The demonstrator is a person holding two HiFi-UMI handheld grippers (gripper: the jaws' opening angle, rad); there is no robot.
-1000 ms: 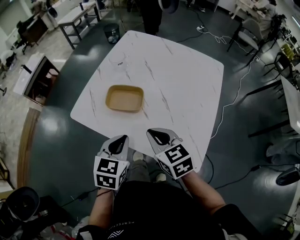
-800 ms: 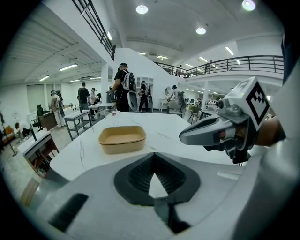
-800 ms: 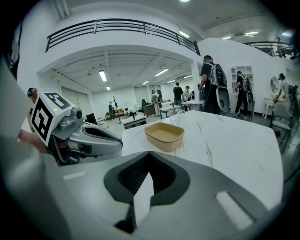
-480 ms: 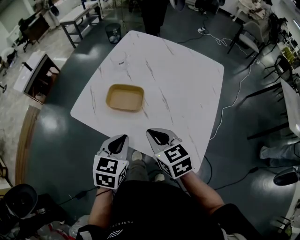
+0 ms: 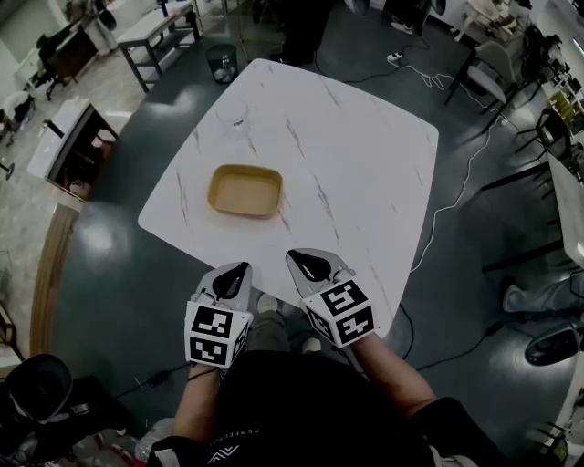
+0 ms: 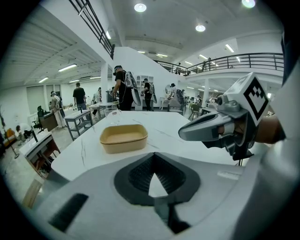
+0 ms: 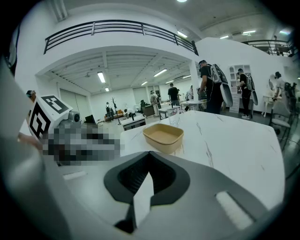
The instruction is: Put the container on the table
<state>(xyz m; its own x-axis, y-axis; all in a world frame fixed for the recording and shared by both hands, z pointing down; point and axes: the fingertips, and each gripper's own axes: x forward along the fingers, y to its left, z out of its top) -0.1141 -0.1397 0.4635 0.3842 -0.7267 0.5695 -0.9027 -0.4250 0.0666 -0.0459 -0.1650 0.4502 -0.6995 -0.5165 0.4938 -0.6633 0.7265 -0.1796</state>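
White marbled bench [image 5: 365, 173] on a dark floor, filling the middle of the head view. Beyond its far edge, a standing person [image 5: 301, 23] in dark clothes, a grey side bench [image 5: 151, 32] and a black bin [image 5: 220, 64]. To the right, a chair [image 5: 479, 68] and a pale cable [image 5: 456, 196] trailing over the floor.

Left gripper [image 5: 235, 271] and right gripper [image 5: 308, 263] side by side at the near edge, apart from each other, both pointing across the bench.

Tan container [image 5: 244, 191], open and empty, resting flat on the left half of the bench, well ahead of both grippers, with only bare top between. Clear cup [image 5: 230, 116] further back near the far left edge, apart from the container.

Left jaws pressed together at the tips, gripping nothing. Right jaws likewise closed, nothing between them.
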